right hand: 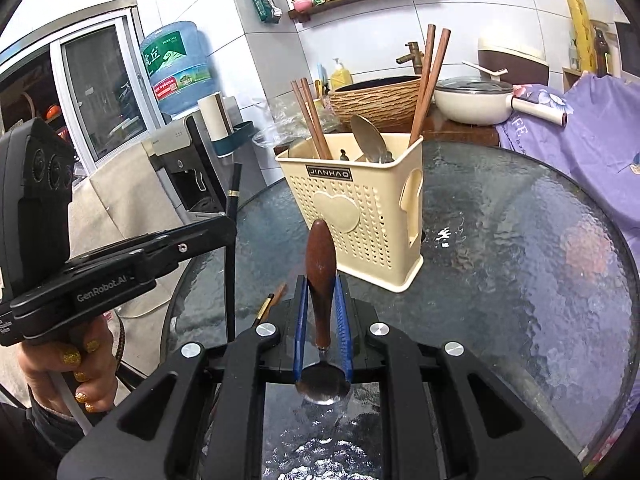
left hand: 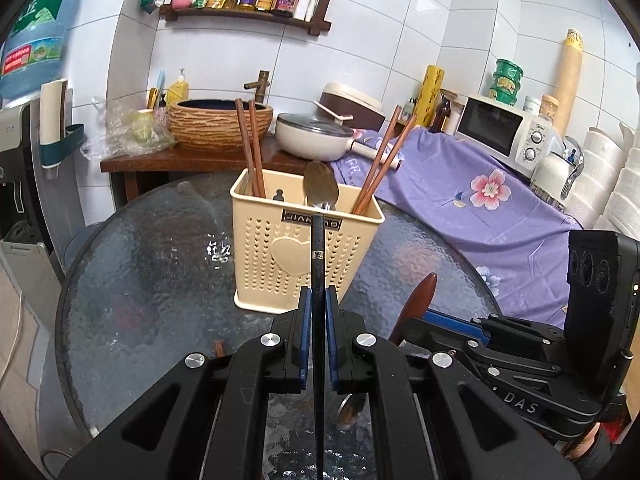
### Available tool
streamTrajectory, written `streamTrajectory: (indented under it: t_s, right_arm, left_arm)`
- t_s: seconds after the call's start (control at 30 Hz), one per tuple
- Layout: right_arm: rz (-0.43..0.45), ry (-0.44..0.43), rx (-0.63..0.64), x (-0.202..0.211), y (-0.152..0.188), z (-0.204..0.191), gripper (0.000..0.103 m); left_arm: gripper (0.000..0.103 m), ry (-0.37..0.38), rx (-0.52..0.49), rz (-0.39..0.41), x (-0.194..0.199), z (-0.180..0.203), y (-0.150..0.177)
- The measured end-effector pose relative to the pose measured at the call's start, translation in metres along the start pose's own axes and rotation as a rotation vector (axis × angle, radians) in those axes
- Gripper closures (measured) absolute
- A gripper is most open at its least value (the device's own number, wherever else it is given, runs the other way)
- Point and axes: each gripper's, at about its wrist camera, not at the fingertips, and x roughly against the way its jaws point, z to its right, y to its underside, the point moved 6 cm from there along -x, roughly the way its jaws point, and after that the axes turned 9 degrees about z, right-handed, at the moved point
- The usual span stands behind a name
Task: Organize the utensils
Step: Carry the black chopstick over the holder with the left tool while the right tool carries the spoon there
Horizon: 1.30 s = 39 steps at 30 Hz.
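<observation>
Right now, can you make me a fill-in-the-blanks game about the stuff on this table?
1. The left gripper holds a black ____.
2. The spoon in the right gripper has a ____ handle.
3. The holder on the glass table has a ____ shape on its front.
4. In the holder stand brown chopsticks and a metal ____.

Missing words: chopstick; wooden; heart; spoon

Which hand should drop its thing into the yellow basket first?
Probably the left. Its gripper holds a thin black chopstick lined up with the basket. The right gripper holds a wooden-handled spoon handle-first.
</observation>
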Motion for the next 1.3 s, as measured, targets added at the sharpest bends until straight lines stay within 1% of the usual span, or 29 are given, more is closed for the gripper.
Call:
streamTrajectory:
  t_s: [0.37, 0.57, 0.7, 0.87, 1.03, 1.23, 1.3]
  right_arm:
    - [0.033, 0.002, 0.026, 0.001, -0.020, -0.003, 0.089]
    - [0.039, -0.010, 0.043, 0.003, -0.036, -0.008, 0.089]
    - [0.044, -0.030, 0.052, 0.006, -0.050, -0.014, 0.089]
    - [0.063, -0.043, 0.068, 0.011, -0.077, -0.020, 0.089]
    - [0.108, -0.036, 0.088, 0.018, -0.114, -0.024, 0.089]
    - [0.168, 0.009, 0.097, 0.016, -0.164, -0.023, 0.089]
    - [0.185, 0.040, 0.110, 0.013, -0.180, -0.021, 0.089]
  left_arm:
    - [0.096, 0.008, -0.008, 0.035, 0.006, 0.003, -0.013]
    - [0.096, 0.010, -0.016, 0.068, 0.013, 0.004, -0.028]
    - [0.096, 0.017, -0.033, 0.096, 0.020, 0.009, -0.043]
    - [0.096, 0.009, -0.069, 0.142, 0.028, 0.013, -0.070]
    - [0.096, -0.014, -0.092, 0.205, 0.034, 0.014, -0.114]
    - [0.096, -0.058, -0.043, 0.268, 0.027, 0.002, -0.163]
    - [0.096, -0.068, -0.018, 0.296, 0.025, -0.002, -0.180]
